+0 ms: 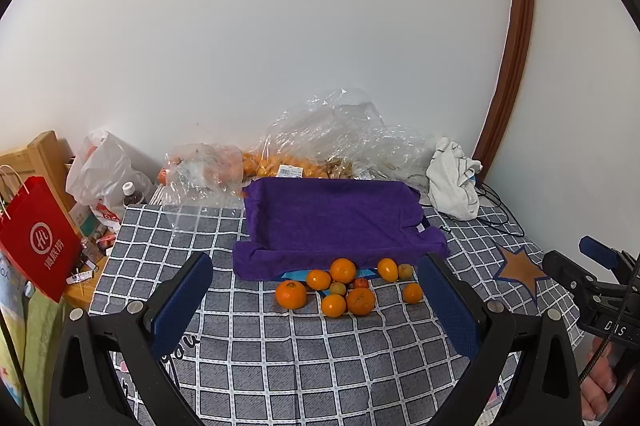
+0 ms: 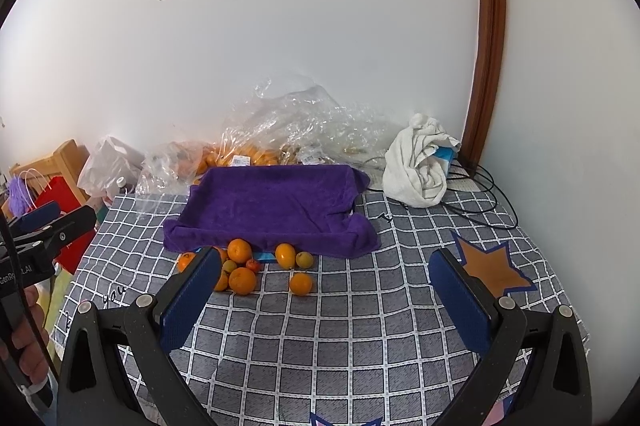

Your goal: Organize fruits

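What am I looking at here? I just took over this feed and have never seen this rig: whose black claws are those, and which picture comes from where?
There is no robot arm: a person holds a two-finger gripper in each hand, and each carries a fisheye camera looking along its fingers. One picture is from the left gripper, the other from the right gripper. Both stand open and hold nothing. Each view also catches the other gripper at its edge. On the checked cloth lies a loose cluster of oranges with a few smaller fruits, right in front of a tray draped in a purple towel, which has no fruit in it. Behind are clear plastic bags with more fruit and a crumpled white cloth.
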`<state>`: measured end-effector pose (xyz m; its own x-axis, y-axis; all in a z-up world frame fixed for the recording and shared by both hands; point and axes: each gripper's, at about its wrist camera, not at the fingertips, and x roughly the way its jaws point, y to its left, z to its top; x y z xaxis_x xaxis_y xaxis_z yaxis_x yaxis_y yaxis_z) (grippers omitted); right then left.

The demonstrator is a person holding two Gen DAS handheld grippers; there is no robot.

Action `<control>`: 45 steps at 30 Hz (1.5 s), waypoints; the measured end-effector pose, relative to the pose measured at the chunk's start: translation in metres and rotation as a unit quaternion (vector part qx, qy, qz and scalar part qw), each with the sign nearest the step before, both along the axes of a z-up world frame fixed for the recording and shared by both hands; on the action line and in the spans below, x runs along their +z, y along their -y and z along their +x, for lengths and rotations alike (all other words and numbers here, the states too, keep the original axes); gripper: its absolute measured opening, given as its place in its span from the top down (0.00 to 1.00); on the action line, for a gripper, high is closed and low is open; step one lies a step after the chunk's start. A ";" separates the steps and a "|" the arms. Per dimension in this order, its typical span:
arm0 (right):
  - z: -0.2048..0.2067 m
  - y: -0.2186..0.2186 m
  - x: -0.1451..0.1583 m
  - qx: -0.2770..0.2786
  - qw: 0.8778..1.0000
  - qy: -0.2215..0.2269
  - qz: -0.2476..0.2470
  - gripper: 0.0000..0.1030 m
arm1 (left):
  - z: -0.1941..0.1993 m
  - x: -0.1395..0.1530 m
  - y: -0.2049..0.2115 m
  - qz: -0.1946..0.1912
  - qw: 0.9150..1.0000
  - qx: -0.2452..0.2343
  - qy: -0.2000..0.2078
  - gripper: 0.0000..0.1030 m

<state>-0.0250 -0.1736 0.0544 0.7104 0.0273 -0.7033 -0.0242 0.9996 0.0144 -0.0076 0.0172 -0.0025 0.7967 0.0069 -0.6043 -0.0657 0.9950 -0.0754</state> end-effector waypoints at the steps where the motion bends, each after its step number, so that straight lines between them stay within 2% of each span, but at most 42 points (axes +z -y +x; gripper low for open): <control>1: 0.000 0.000 0.000 0.000 1.000 0.000 0.001 0.01 | -0.001 0.000 0.000 0.000 1.000 0.000 0.000 0.00; 22: 0.005 -0.004 -0.004 0.003 1.000 -0.007 0.002 0.01 | -0.007 0.006 -0.005 -0.002 1.000 -0.003 0.002 0.00; 35: 0.014 -0.001 -0.021 -0.003 1.000 -0.015 0.019 0.01 | 0.002 -0.012 -0.019 -0.013 1.000 0.001 -0.012 0.00; 41: 0.024 0.000 -0.041 0.008 1.000 -0.010 0.025 0.01 | 0.011 -0.033 -0.037 -0.021 0.999 0.008 -0.023 0.07; 45: 0.034 -0.001 -0.061 0.013 1.000 -0.010 0.006 0.02 | 0.019 -0.052 -0.046 -0.021 0.999 0.013 -0.040 0.17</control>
<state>0.0088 -0.1721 -0.0061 0.6944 0.0546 -0.7175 -0.0505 0.9984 0.0271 0.0113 0.0636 -0.0540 0.7464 -0.0009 -0.6655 -0.0981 0.9889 -0.1112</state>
